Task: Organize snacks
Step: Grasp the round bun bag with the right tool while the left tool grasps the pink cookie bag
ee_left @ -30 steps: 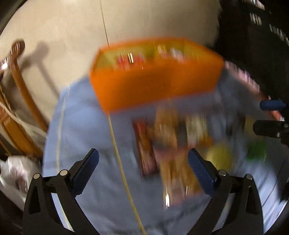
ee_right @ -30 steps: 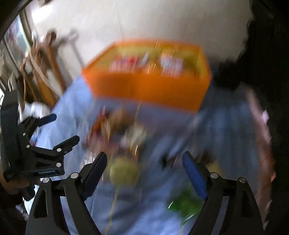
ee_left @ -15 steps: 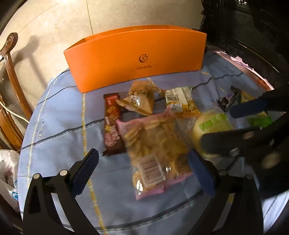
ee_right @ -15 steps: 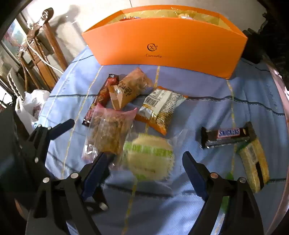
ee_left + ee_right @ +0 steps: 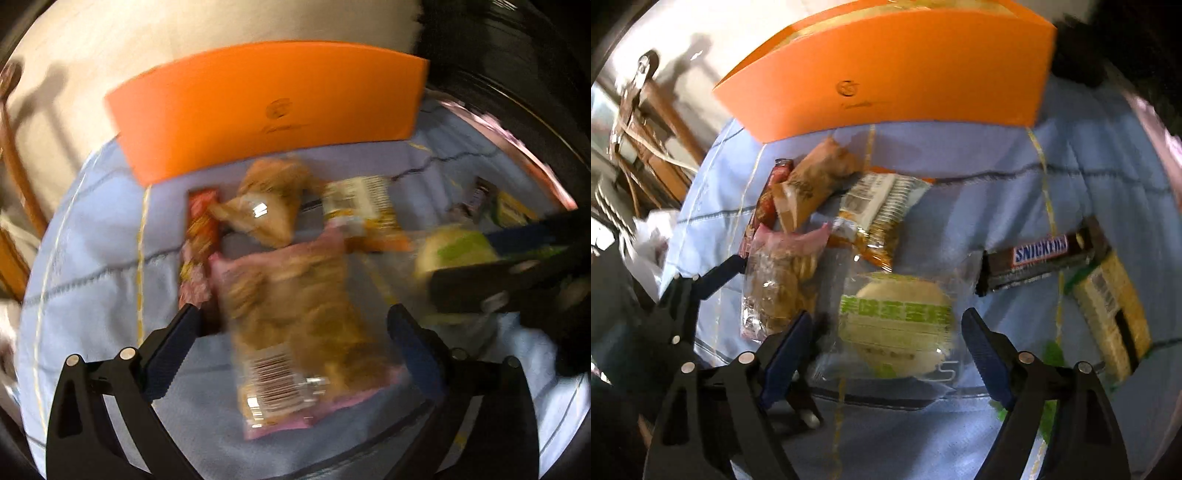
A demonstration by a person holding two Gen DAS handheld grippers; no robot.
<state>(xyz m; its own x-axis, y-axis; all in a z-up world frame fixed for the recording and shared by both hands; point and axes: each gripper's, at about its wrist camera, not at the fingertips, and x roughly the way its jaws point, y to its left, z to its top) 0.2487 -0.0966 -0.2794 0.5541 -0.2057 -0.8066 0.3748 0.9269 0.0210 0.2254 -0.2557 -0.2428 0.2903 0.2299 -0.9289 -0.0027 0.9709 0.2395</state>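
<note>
An orange box [image 5: 266, 107] stands at the back of the blue cloth; it also shows in the right wrist view [image 5: 894, 74]. My left gripper [image 5: 293, 339] is open, its jaws on either side of a pink-edged clear cookie bag [image 5: 295, 325]. My right gripper [image 5: 886, 343] is open around a round green-labelled bun pack [image 5: 897, 328]. Behind lie a red bar [image 5: 768, 199], a brown wedge pack [image 5: 812, 181], an orange-and-white pack [image 5: 882, 210], a Snickers bar [image 5: 1038, 258] and a yellow-green pack [image 5: 1112, 310].
A blue striped cloth [image 5: 1089, 192] covers the round table. A wooden chair [image 5: 653, 147] and a white plastic bag [image 5: 646, 240] stand at the left. Dark furniture [image 5: 517, 74] is at the back right. The right gripper shows at the right edge of the left wrist view [image 5: 517, 273].
Both grippers have dropped lower and closer to the snacks; the cookie bag and the bun pack now sit between the open jaws.
</note>
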